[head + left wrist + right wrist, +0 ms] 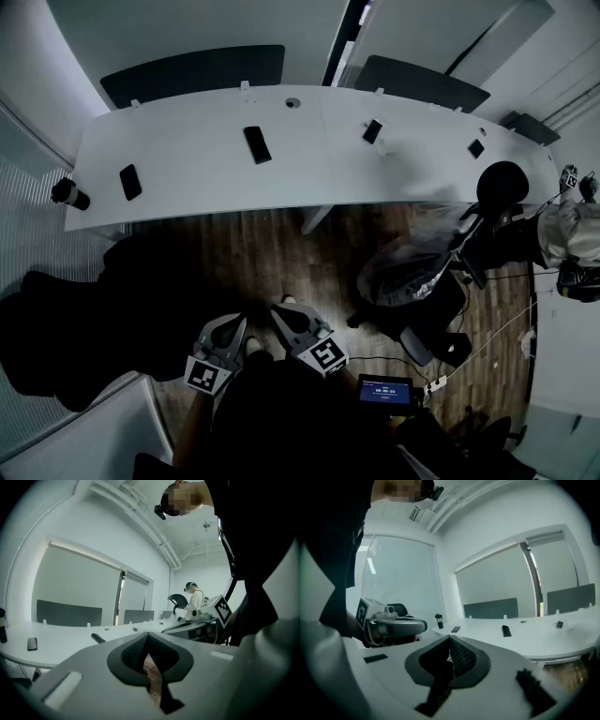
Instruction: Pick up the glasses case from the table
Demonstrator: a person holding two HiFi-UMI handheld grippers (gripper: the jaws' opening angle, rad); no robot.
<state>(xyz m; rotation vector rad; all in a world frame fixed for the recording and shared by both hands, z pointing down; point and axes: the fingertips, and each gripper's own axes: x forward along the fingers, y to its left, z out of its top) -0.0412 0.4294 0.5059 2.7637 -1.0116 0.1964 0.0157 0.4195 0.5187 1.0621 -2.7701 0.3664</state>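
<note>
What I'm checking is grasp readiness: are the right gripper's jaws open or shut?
Shut. The right gripper shows its jaws together in its view, nothing between them.

Head view steeply down; gripper views near-level, sharing table [197,173].

A long white table [206,187] curves from left to right above a dark wooden floor [262,248]. Near its left end a dark bottle [68,193] stands upright. Near the bottle, to the right, a flat black phone [130,182] lies on the top. More toward the middle lies a black case [257,144], longer and thicker than the phone. Close to the far edge there is a small round disc [292,102]. On the right half lies a small black slab [372,130], with a little white piece [382,148] just beside it. A dark square [476,148] lies near the right end.
</note>
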